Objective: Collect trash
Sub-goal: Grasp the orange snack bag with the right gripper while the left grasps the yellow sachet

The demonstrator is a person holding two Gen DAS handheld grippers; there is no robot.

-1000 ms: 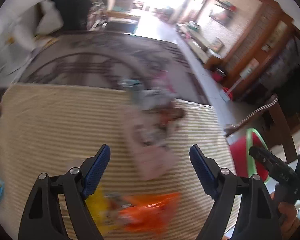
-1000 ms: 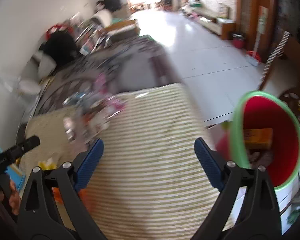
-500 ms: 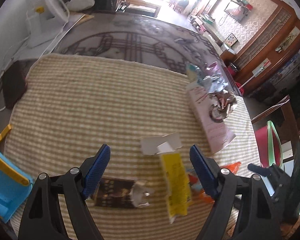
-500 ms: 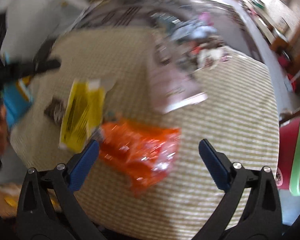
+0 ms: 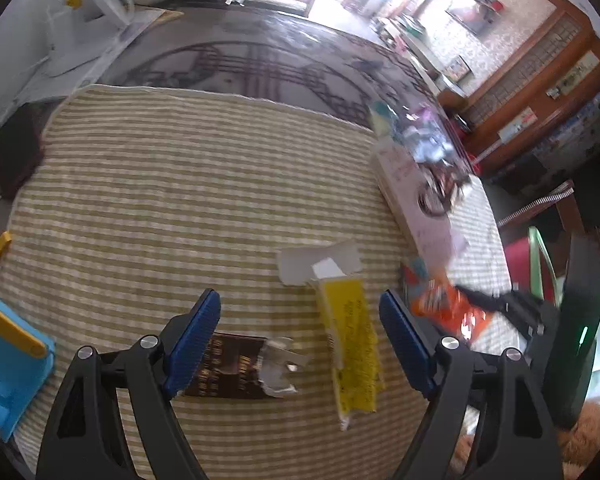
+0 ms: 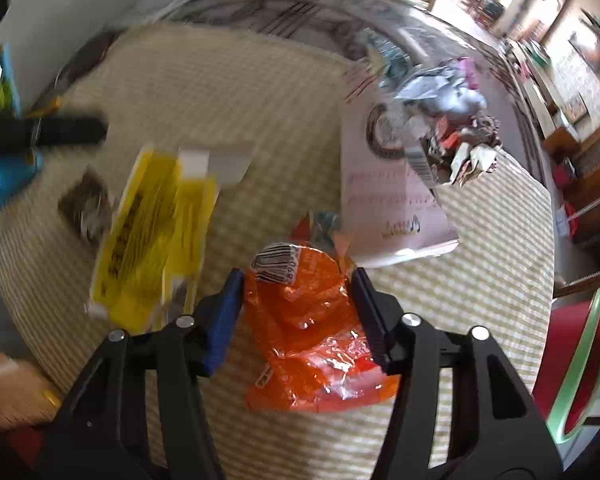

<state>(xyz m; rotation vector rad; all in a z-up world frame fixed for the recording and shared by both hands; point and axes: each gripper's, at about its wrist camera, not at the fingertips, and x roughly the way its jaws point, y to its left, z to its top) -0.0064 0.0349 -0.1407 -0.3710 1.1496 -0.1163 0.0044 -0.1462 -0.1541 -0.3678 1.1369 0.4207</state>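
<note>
Crinkled orange plastic wrapper (image 6: 312,328), barcode label, digits unreadable: between right gripper (image 6: 298,312), jaws closing; previously wide. Left gripper (image 5: 300,340): released, unchanged, over yellow printed carton (image 5: 350,344).

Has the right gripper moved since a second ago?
Yes. The right gripper swung from the red bin leftward over the tablecloth, closing around the orange wrapper.
</note>
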